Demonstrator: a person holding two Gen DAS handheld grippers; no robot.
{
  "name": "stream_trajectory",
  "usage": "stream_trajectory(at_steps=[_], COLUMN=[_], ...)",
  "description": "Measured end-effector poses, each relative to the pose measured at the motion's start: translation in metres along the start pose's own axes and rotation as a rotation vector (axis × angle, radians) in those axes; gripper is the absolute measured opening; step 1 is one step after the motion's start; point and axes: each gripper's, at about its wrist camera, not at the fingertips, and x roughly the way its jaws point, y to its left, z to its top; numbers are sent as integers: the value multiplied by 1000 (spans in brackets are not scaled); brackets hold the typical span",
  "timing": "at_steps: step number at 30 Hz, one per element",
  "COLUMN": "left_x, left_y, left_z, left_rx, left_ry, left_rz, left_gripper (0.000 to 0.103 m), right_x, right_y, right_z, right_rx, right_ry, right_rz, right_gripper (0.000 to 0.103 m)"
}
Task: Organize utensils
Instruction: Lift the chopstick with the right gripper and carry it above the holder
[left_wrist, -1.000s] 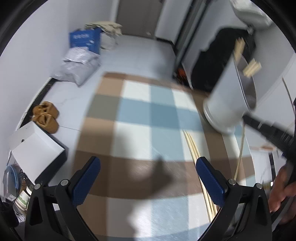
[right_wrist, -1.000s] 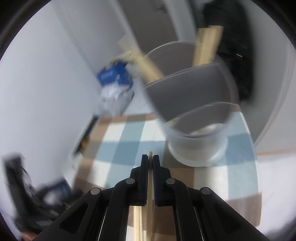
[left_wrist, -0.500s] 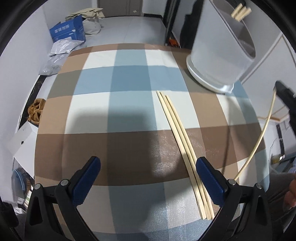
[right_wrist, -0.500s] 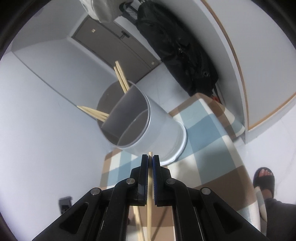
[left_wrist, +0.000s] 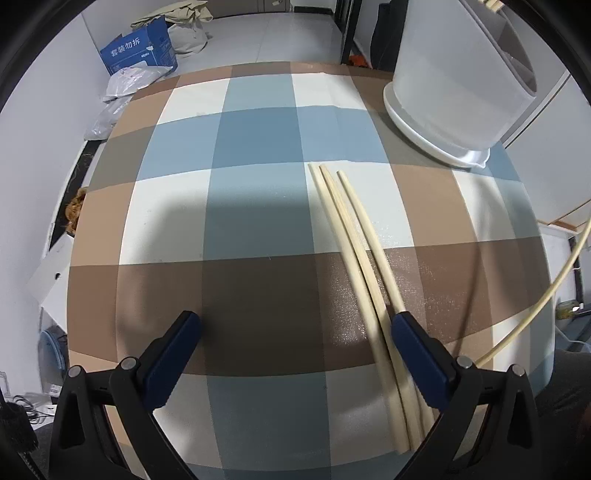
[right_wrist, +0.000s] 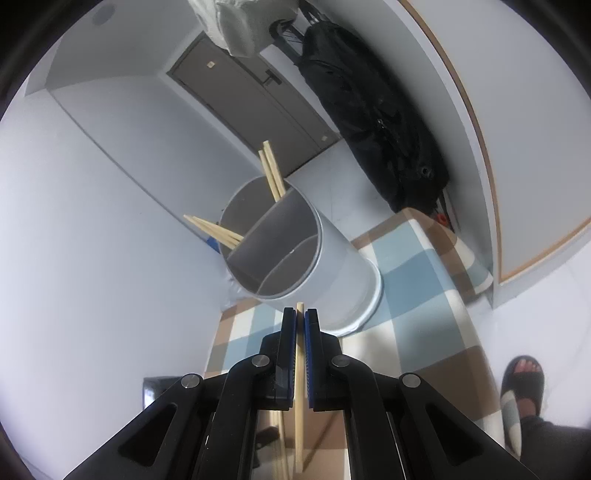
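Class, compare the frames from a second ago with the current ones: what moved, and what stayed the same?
The left gripper dropped toward the table, bringing three loose chopsticks into fuller view. The right gripper swung back from the holder. Unchanged: right stays shut on one chopstick, left stays open, four chopsticks remain in the holder.

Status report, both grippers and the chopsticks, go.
Left gripper open, low over the checked tablecloth. Right gripper shut on one chopstick, aimed at the divided utensil holder. Three chopsticks loose on the cloth. Nothing in the way.

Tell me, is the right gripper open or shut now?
Shut. The right gripper has its two pads pressed on one chopstick, whose tip sticks out before the holder.
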Motion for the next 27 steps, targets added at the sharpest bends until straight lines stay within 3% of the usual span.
stream_trajectory(at_steps=[9,14,27], left_x=[1,-8,6], left_y=[10,13,22], left_z=[1,0,10], left_rx=[9,-24,-63], left_ry=[25,-5,31], left_rz=[52,39,63], left_gripper=[100,100,101], right_x=[-4,-4,-6], right_y=[0,3,6], right_z=[3,3,3], right_rx=[-2,-7,-29], right_ry=[-10,-11,-18], right_rz=[29,42,43], right_gripper=[3,3,3])
